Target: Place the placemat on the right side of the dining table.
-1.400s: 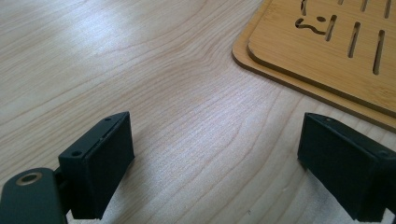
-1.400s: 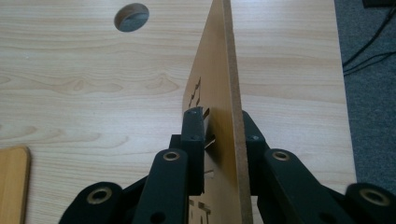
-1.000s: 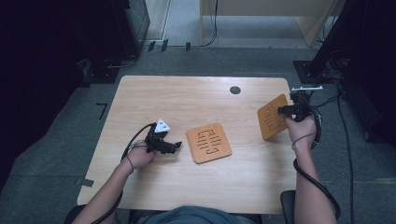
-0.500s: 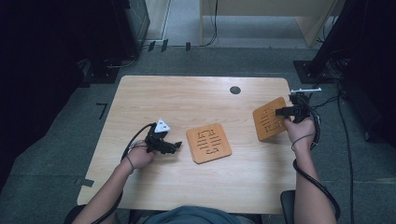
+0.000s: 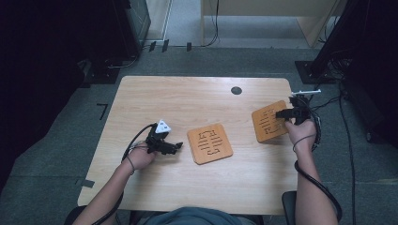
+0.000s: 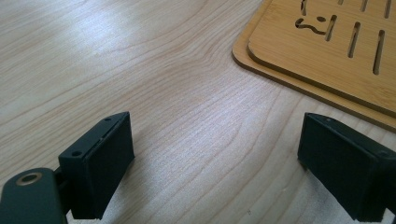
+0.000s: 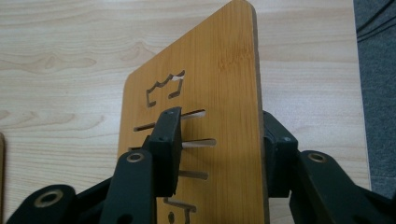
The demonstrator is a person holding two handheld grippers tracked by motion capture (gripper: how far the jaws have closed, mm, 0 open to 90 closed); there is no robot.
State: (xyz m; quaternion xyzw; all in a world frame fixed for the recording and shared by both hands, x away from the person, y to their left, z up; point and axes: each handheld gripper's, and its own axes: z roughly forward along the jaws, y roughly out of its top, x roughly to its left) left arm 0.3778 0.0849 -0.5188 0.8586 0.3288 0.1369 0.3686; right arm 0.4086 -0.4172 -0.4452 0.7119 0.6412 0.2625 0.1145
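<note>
A slotted bamboo board sits at the table's right side, one edge still raised by my right gripper. In the right gripper view the board stands on edge between the jaws of the right gripper, close against the right one, with a gap at the left pad. These jaws have just been opening and no longer press on it. Two more bamboo boards lie stacked at the table's middle. My left gripper rests open just left of the stack, and nothing sits between the left gripper's jaws.
A round dark cable hole sits near the wooden table's far edge. Cables trail from both grippers. Dark equipment and cables stand on the floor off the right side.
The right hand has brought the tilted board down and slightly left toward the tabletop, and its jaws have widened. The left hand and the stacked boards have not moved.
</note>
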